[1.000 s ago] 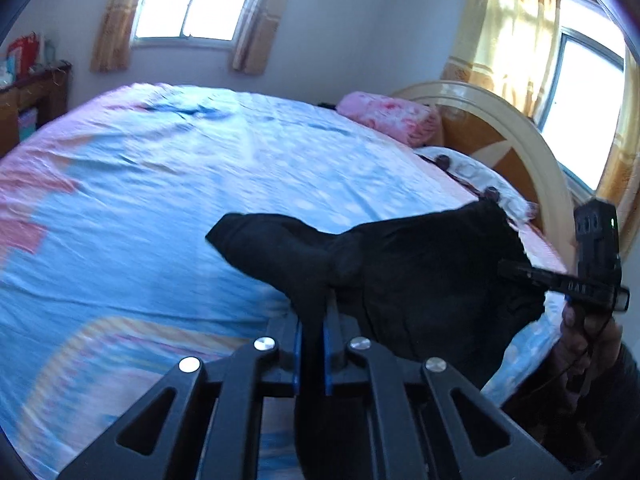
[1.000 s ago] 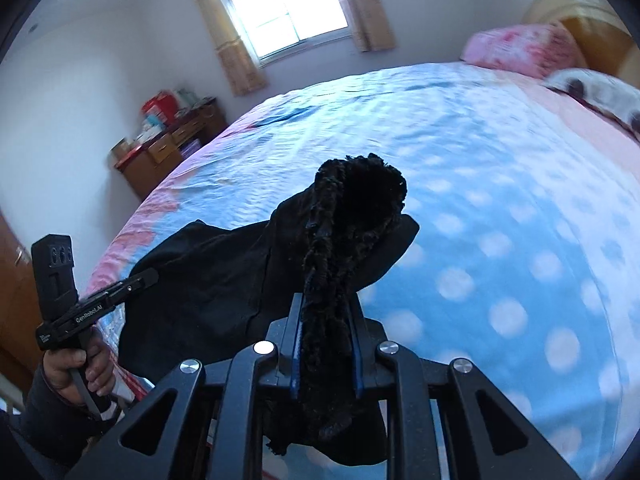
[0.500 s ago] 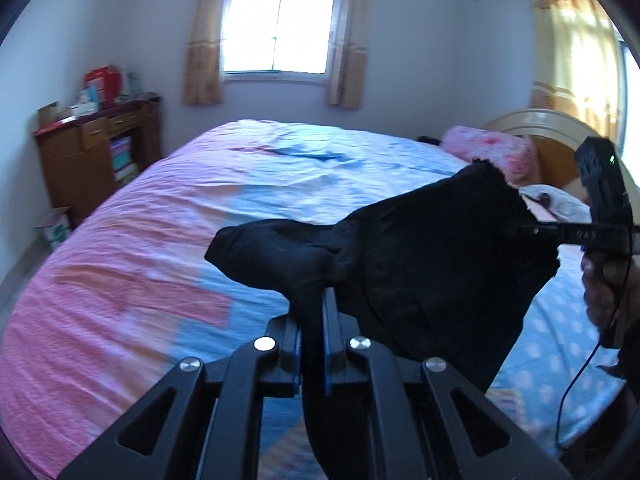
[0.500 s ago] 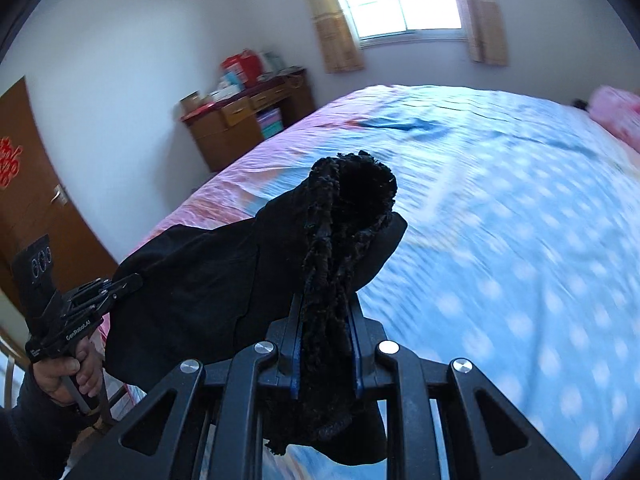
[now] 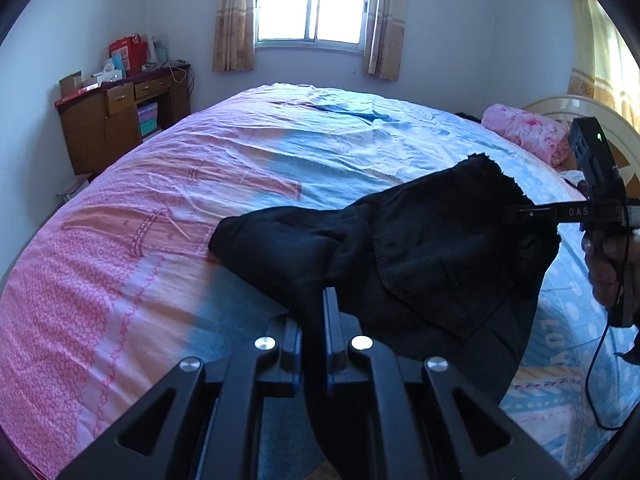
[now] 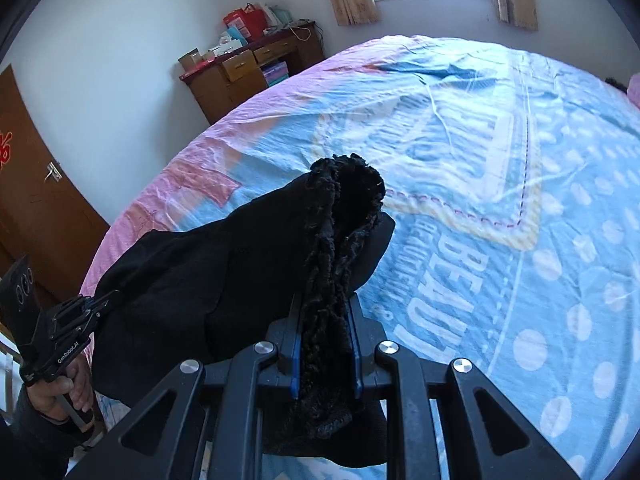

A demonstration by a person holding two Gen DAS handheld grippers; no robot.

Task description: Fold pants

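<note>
Here, a pair of black fabric pants (image 5: pixel 432 264) hangs stretched between two grippers above a bed with a pink-and-blue patterned cover (image 5: pixel 168 208). The left gripper (image 5: pixel 316 312), low in the frame's centre, is clamped on a thin fold of the cloth; the right gripper (image 6: pixel 324 332) pinches a thick, fuzzy-edged bunch (likely the waistband). A brown wooden cabinet (image 5: pixel 120 120) stands at upper left, a curtained window (image 5: pixel 312 4) at top centre, a pink pillow (image 5: pixel 524 132) at right.
</note>
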